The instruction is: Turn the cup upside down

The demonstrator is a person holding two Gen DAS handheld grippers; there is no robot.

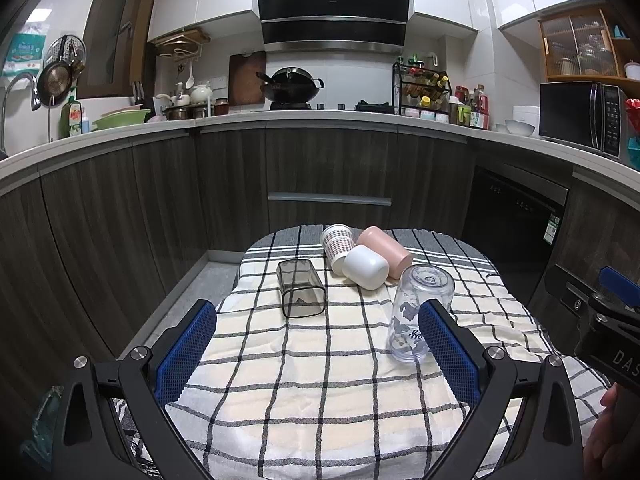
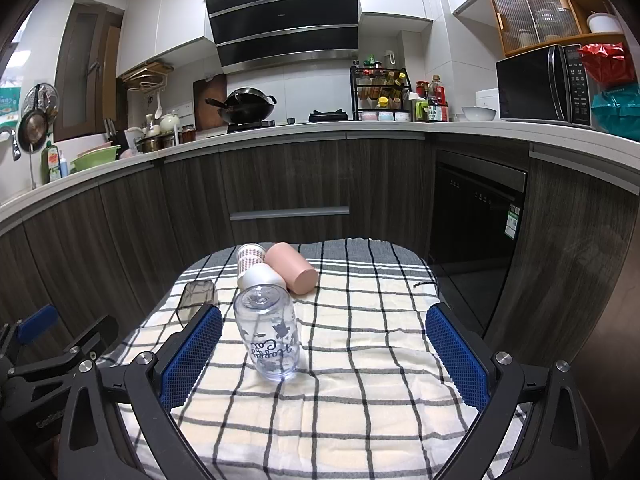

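Note:
A clear plastic cup with grey cartoon print [image 1: 416,312] [image 2: 270,332] stands upside down on the checked cloth, base up. Behind it lie a pink cup [image 1: 386,252] [image 2: 292,267], a white cup [image 1: 366,267] [image 2: 260,276], a patterned cup [image 1: 336,244] [image 2: 249,255] and a smoky grey square cup [image 1: 300,288] [image 2: 196,298], all on their sides. My left gripper [image 1: 318,340] is open and empty, the clear cup just past its right finger. My right gripper [image 2: 324,350] is open and empty, the clear cup between its fingers, nearer the left one.
The checked cloth [image 1: 320,380] [image 2: 360,380] covers a small table. Dark wood cabinets [image 1: 328,168] and a counter with a wok [image 1: 292,84], spice rack and microwave [image 2: 544,86] stand behind. A dishwasher [image 2: 476,216] is at right.

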